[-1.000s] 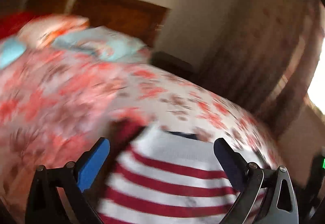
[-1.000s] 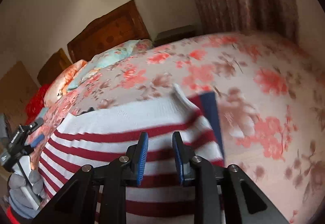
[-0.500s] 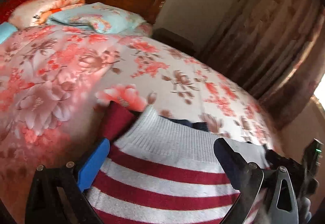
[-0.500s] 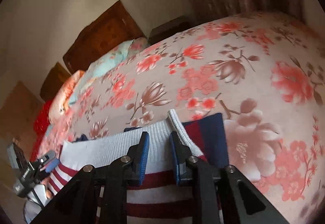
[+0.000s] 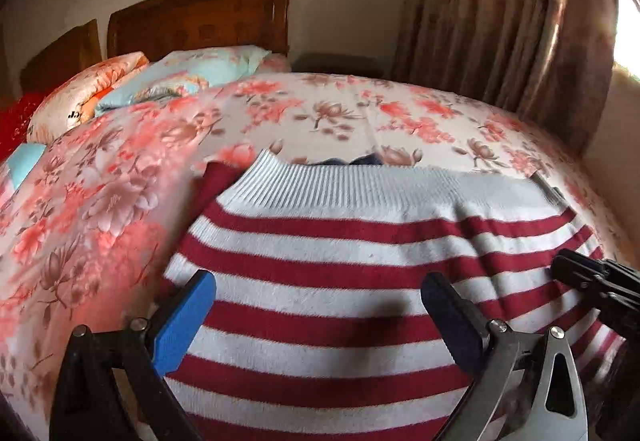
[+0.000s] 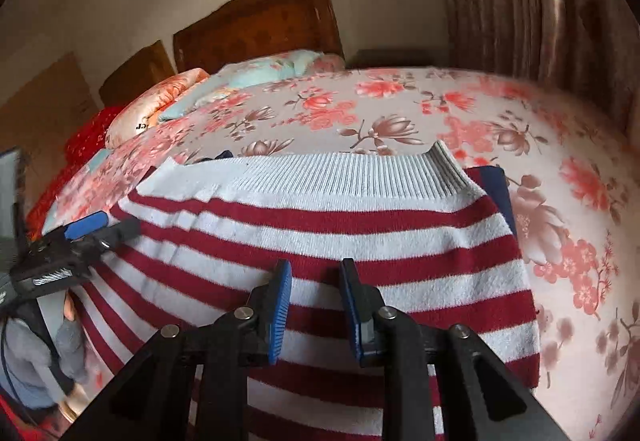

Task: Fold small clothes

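A red-and-white striped knit sweater (image 5: 360, 265) lies flat on the floral bedspread (image 5: 120, 177), its white ribbed hem on the far side. It also shows in the right wrist view (image 6: 320, 225). A dark red and navy part (image 6: 496, 193) sticks out under its far right corner. My left gripper (image 5: 318, 301) is wide open above the sweater's near left part, holding nothing. My right gripper (image 6: 316, 281) hovers over the sweater's near middle, jaws narrowly apart with no cloth between them. Each gripper shows at the edge of the other's view.
Pillows (image 5: 192, 77) and a wooden headboard (image 5: 200, 13) are at the far end of the bed. A brown curtain (image 5: 500, 21) hangs at the right, with a dark nightstand (image 5: 336, 63) beside it. Red bedding (image 6: 84, 145) lies at the far left.
Both grippers pulled back toward the near side, so more of the sweater shows. The right gripper has let go of the hem. The left gripper stayed open.
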Action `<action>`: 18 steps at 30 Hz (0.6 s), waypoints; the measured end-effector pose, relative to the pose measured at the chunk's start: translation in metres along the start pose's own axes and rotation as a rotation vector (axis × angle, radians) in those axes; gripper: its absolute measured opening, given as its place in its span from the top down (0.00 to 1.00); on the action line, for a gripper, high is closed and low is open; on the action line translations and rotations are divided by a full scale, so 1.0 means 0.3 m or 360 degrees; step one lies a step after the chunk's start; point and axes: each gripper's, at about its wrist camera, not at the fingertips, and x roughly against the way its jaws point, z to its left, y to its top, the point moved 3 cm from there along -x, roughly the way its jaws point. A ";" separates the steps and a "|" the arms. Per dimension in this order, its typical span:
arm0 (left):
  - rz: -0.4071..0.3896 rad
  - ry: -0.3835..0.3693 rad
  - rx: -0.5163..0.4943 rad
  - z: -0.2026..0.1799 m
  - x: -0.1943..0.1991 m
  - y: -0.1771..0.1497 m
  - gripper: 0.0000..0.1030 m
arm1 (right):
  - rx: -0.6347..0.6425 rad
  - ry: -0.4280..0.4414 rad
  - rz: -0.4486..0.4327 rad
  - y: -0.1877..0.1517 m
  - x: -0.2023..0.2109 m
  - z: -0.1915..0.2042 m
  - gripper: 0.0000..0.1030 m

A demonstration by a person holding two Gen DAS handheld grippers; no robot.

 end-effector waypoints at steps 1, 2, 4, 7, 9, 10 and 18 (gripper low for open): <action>0.0015 0.0006 0.0006 0.003 -0.001 -0.004 0.00 | -0.0007 0.0007 0.0000 -0.005 0.007 -0.004 0.76; 0.0054 0.0012 0.0005 0.011 -0.014 -0.009 0.00 | -0.0017 0.0007 0.0014 -0.008 0.015 -0.011 0.76; 0.0065 0.0029 -0.0013 0.009 -0.022 -0.015 0.00 | -0.0004 -0.0010 0.0037 -0.017 0.035 -0.018 0.76; 0.0085 0.0074 -0.0047 -0.006 -0.027 -0.021 0.00 | -0.0007 0.0018 0.0011 -0.055 0.070 -0.037 0.76; 0.0084 0.0076 -0.0050 -0.007 -0.027 -0.023 0.00 | -0.0036 0.0040 -0.0011 -0.070 0.090 -0.060 0.76; 0.0084 0.0070 -0.0042 -0.002 -0.028 -0.019 0.00 | -0.0052 0.0045 -0.0017 -0.079 0.102 -0.071 0.76; 0.0085 0.0074 -0.0041 0.002 -0.025 -0.019 0.00 | -0.0126 0.0026 0.0007 -0.150 0.176 -0.130 0.76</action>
